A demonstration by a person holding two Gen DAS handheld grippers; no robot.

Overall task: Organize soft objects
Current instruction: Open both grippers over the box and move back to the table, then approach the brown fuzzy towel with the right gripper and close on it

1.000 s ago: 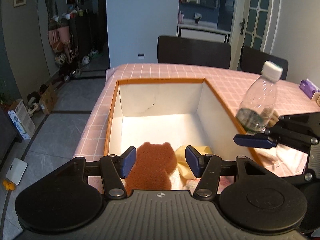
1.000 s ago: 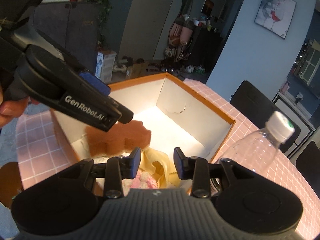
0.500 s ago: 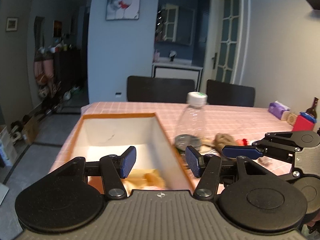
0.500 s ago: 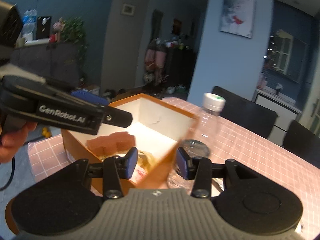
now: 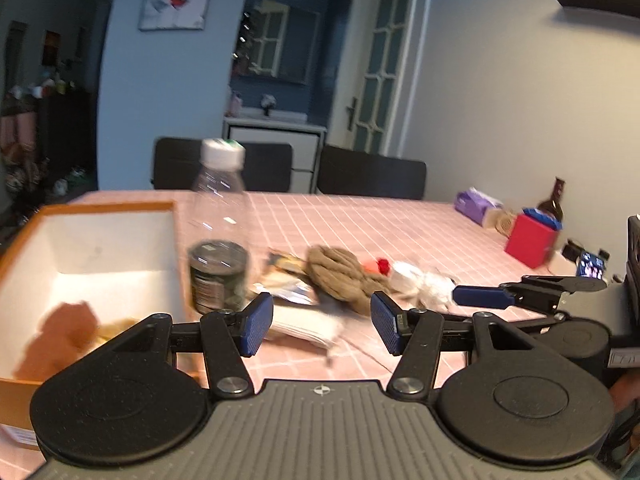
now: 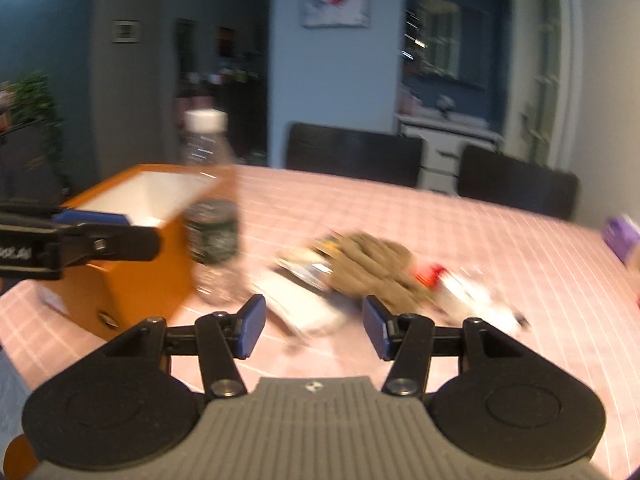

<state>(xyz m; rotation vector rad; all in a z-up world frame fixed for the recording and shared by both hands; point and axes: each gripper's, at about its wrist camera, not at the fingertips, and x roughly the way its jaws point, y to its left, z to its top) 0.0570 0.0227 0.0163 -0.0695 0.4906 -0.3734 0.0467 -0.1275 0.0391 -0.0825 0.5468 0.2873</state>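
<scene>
Left wrist view: I read the left claw as open and empty over the pink bench, with the brown soft bundle ahead and the orange box at left holding a brown sponge. Right wrist view: my right claw is opening, nothing between its jaws, the bundle lying beyond the clear bottle.

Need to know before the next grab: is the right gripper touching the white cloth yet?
Apart. The right wrist view shows the right gripper empty, opening above the white cloth.
</scene>
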